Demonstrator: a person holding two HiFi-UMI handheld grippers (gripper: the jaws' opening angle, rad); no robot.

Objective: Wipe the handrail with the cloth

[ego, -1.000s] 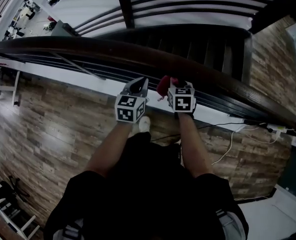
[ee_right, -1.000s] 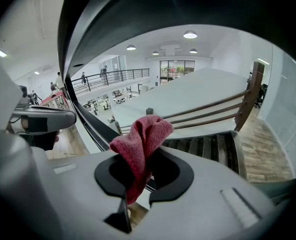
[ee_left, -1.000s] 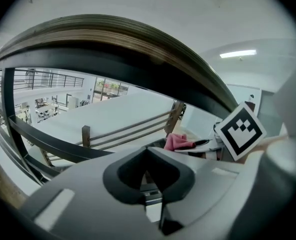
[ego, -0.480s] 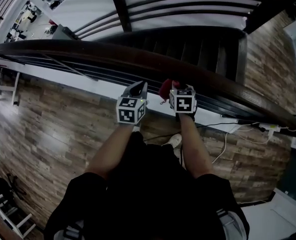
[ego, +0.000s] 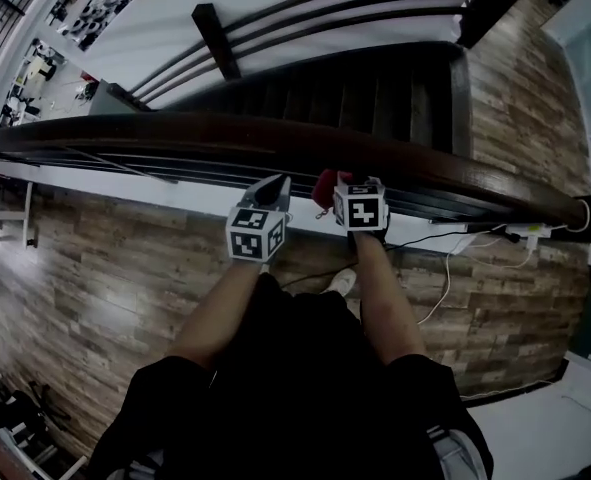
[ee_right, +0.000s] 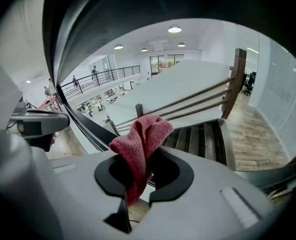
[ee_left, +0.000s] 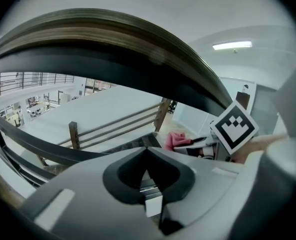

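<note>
My right gripper [ee_right: 139,179] pinches a nubby, crumpled red cloth [ee_right: 143,134] near the smooth, dark, rounded handrail [ego: 175,128]. My left gripper [ee_left: 146,153] is closed on nothing.

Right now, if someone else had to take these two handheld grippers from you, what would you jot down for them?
Left gripper: jaws together, empty, at the near side of the handrail.
Right gripper: jaws shut on the red cloth, right beside the left one.
Done: cloth is in hand; how much rail is wiped cannot be told.
To do: press the cloth on the rail and wipe along it.
</note>
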